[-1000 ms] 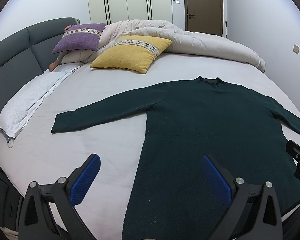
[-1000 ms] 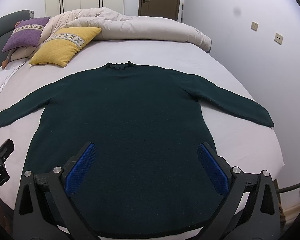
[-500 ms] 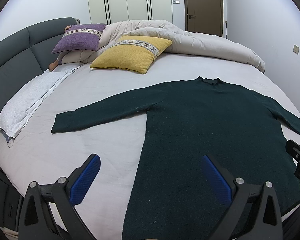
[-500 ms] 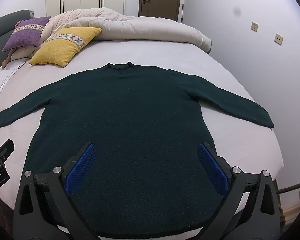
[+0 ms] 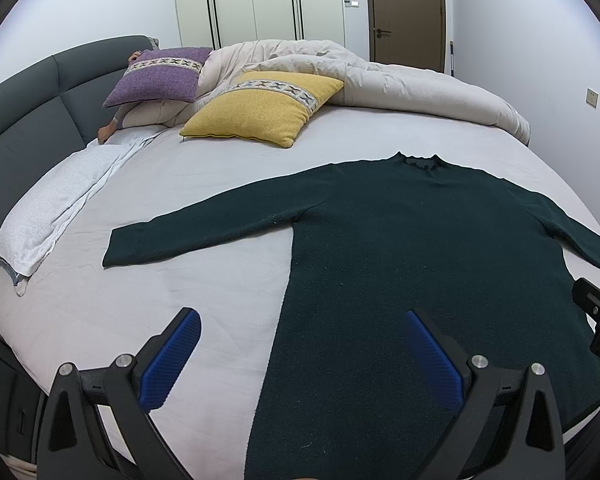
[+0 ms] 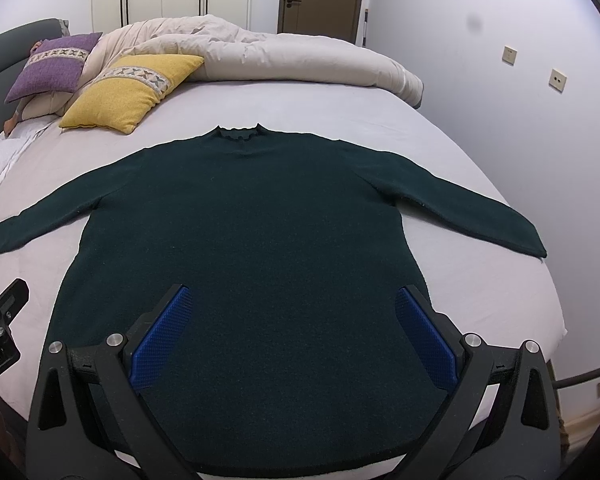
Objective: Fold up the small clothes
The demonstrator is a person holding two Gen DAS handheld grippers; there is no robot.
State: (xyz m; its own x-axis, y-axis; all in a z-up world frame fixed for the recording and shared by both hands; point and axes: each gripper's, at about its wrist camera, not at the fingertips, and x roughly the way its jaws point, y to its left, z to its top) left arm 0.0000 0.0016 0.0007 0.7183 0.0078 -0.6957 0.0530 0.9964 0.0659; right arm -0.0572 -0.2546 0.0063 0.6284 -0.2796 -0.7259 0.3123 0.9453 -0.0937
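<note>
Dark green sweater [image 6: 244,240]: a long-sleeved knit is laid flat on the bed, front down or up cannot be told; the frilled collar points to the far side and the hem lies at the near edge.
Sleeves: both are spread outward and slightly toward the near side, the left cuff [image 5: 116,248] resting on bare sheet, the right cuff [image 6: 532,244] reaching close to the right edge of the mattress.
Bed [image 5: 180,300]: a pale grey sheet is stretched over a mattress with a rounded outline; a dark grey padded headboard [image 5: 32,120] is seen at the far left.
Left gripper [image 5: 300,354]: it is held above the near left part of the bed, its blue-padded jaws spread wide with nothing between them; one finger is seen over bare sheet, the other over the sweater's left side.
Right gripper [image 6: 292,334]: it is held above the lower body of the sweater, jaws spread wide and nothing gripped; whether the pads touch the knit cannot be told.
Yellow cushion [image 5: 264,108]: it is placed at the far side, beyond the sweater, with a patterned band across it.
Purple cushion [image 5: 160,78]: it is propped farther left, by the headboard.
Cream duvet [image 6: 284,60]: it is bunched along the far edge of the bed.
White folded blanket [image 5: 56,208]: it is laid along the left edge.
Room: white wardrobe doors [image 5: 252,0] and a brown door [image 5: 406,12] are seen on the far wall.
</note>
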